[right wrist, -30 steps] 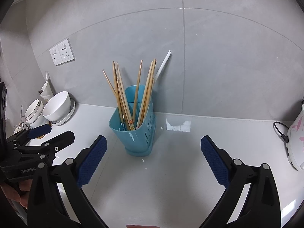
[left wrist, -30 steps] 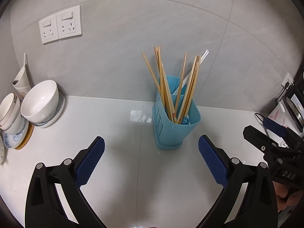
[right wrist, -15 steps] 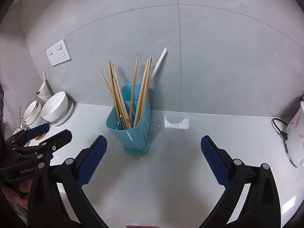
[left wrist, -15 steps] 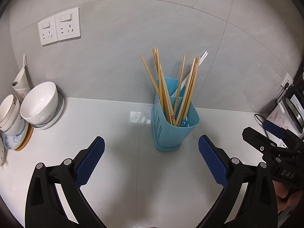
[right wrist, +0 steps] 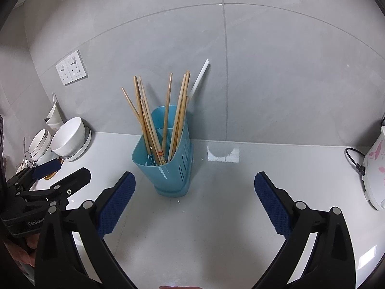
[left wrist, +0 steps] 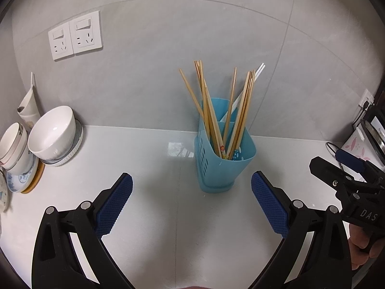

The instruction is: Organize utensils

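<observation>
A blue plastic utensil holder (left wrist: 223,163) stands on the white counter near the grey wall. Several wooden chopsticks (left wrist: 211,110) lean in its front compartment, and a white pair (left wrist: 243,94) leans in the back one. My left gripper (left wrist: 190,178) is open and empty, just short of the holder. In the right wrist view the holder (right wrist: 168,168) with its chopsticks (right wrist: 149,120) sits ahead and left of my right gripper (right wrist: 195,178), which is also open and empty. Each gripper shows in the other's view: the right gripper (left wrist: 329,160) at the right edge, the left gripper (right wrist: 69,168) at the left edge.
White bowls (left wrist: 53,132) and stacked plates (left wrist: 21,178) crowd the counter's left end under two wall sockets (left wrist: 74,38). A white rice cooker (right wrist: 375,168) with a black cable (right wrist: 356,161) stands at the right. Bare counter (right wrist: 216,216) lies in front of the holder.
Both cameras have drawn back a little, so the holder looks slightly smaller. Both grippers stay open and empty, and the holder and chopsticks have not moved.
</observation>
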